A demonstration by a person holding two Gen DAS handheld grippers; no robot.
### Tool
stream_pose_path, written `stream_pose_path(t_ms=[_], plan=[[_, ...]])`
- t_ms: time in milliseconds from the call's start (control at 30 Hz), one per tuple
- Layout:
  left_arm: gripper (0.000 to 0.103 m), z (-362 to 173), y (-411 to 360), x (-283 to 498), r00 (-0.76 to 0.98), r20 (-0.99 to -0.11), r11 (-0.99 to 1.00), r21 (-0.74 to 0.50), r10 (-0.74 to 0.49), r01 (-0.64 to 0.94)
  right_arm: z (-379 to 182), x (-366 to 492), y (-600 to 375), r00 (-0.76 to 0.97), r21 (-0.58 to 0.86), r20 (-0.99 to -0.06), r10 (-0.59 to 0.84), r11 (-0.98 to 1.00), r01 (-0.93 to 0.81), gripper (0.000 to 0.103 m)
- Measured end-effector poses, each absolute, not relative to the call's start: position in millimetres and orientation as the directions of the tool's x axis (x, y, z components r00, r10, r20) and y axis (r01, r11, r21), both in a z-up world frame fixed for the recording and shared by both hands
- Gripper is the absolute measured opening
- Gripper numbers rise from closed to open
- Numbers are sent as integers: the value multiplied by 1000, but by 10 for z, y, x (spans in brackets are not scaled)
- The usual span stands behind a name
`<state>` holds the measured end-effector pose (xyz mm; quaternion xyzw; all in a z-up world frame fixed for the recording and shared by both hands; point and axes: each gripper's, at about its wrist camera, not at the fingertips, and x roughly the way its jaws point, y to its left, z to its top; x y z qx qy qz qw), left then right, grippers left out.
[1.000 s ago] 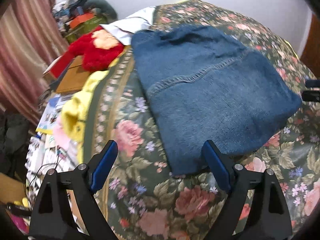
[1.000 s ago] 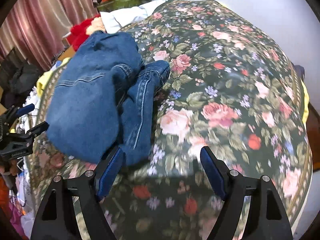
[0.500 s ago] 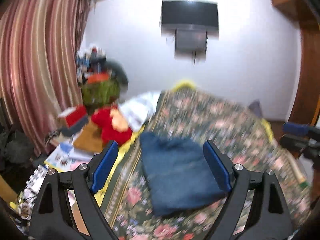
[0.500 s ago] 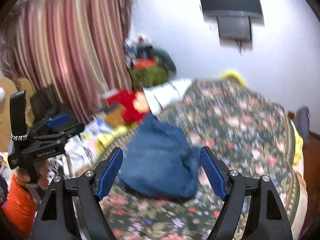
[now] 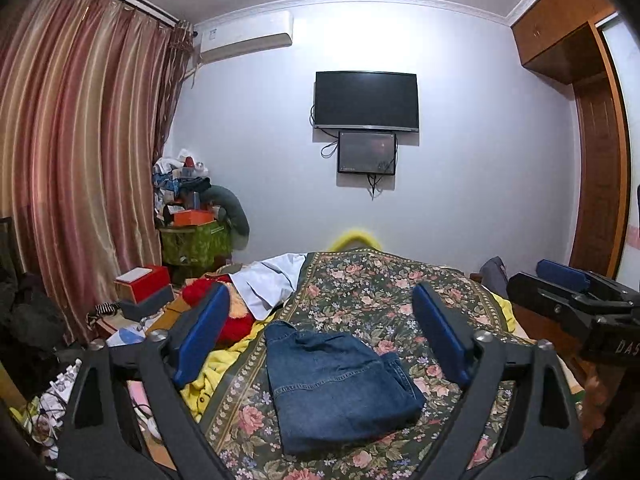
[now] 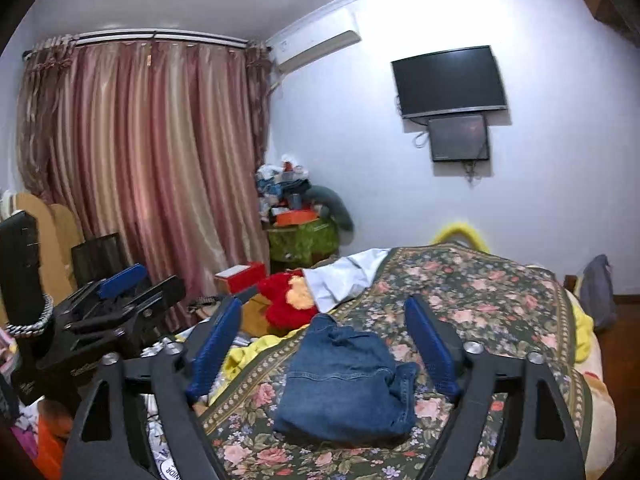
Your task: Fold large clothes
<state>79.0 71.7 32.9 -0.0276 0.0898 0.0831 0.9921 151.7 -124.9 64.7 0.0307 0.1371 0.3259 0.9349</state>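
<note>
A pale wall [image 5: 460, 184] is faced, trimmed with a white cornice. A black television [image 5: 366, 100] is mounted at 12 o'clock, with a smaller dark screen [image 5: 367, 153] hung directly beneath it and cables trailing. A white air conditioner [image 5: 246, 36] is fixed at 11 o'clock, beside striped pink-gold curtains [image 5: 80, 168] drawn across the 9 o'clock side. A cluttered green stand [image 5: 196, 242] is set in the corner. Wooden cabinetry [image 5: 592, 152] is seen at 3 o'clock. A floral bedspread [image 5: 384, 292] covers the bed at 6 o'clock.
</note>
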Motion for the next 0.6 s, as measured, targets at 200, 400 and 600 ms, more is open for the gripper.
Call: stream_pose_path(t_ms=[200, 400, 600], plan=[[101, 261, 726, 767, 965, -209, 983, -55, 160, -174, 623, 1332, -1286, 796, 126, -210, 567, 823, -553, 103], [101, 221, 733, 758, 962, -217, 982, -60, 163, -180, 627, 1258, -1285, 804, 103, -222, 551, 834, -543, 103], [101, 218, 701, 758, 963, -220, 983, -56, 157, -173, 615, 1250, -1287, 803, 100, -228, 550, 834, -543, 103]])
